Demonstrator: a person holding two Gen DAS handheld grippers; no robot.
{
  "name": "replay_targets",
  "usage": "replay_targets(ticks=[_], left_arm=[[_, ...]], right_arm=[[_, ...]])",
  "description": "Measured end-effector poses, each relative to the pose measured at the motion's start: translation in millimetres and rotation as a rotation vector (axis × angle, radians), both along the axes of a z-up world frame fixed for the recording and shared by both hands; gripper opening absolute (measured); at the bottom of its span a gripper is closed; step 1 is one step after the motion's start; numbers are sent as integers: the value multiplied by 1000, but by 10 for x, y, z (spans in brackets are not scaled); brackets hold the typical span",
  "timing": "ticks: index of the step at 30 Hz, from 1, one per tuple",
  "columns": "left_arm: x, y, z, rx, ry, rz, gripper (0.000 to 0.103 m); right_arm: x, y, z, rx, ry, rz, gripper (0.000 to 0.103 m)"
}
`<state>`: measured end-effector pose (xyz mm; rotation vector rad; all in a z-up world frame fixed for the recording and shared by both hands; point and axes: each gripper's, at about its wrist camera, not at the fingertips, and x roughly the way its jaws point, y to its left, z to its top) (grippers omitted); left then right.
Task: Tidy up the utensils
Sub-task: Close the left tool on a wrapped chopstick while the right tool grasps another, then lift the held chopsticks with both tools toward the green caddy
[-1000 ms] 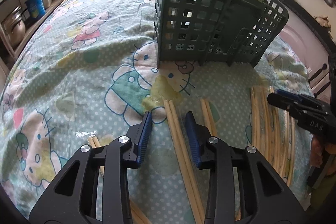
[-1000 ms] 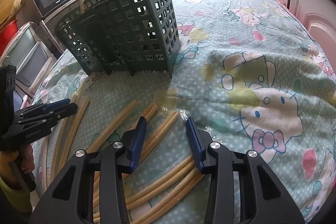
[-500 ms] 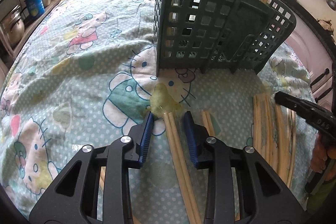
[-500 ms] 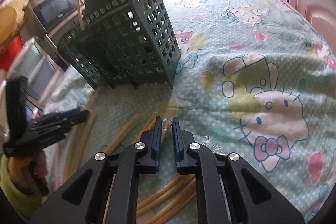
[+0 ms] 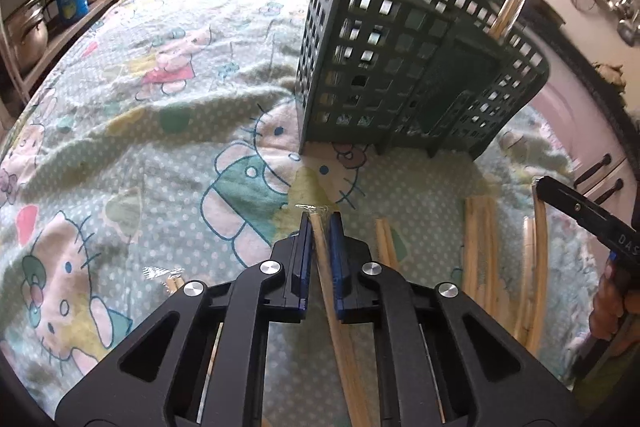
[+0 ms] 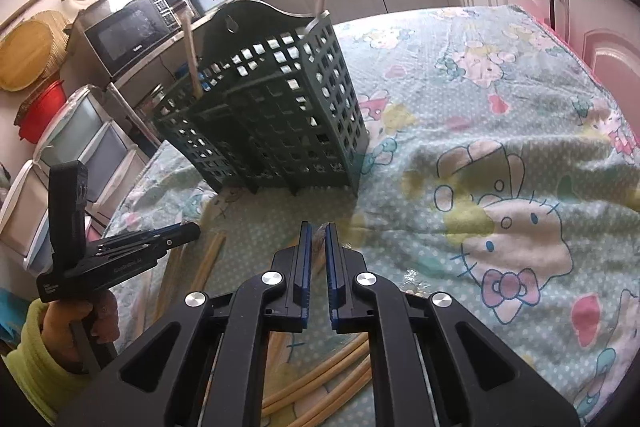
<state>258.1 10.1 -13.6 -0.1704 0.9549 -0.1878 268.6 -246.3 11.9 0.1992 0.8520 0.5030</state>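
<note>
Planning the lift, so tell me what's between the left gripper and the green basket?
In the left wrist view, only bare cartoon-print cloth separates the left gripper, shut on a chopstick pair, from the green basket.

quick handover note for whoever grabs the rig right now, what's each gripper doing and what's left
Left hand-held gripper: shut on a wrapped pair of chopsticks, its tip between the pads.
Right hand-held gripper: nearly closed, with something wrapped between the pads; whether it has a firm grip cannot be told.
Green utensil basket: upright on the Hello Kitty cloth, just ahead of both grippers, with a few chopsticks already standing in it.
Left to do: several loose chopsticks lie on the cloth to the right of the left gripper; carry the held ones to the basket, then the rest.
</note>
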Motion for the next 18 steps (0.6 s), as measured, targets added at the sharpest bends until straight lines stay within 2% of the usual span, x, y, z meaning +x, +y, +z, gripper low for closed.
replay_targets(ticks=[18], left_arm=[[-327,118,686,-59,-196,7,2]], right_arm=[[-331,216,519,55,-110,78,5]])
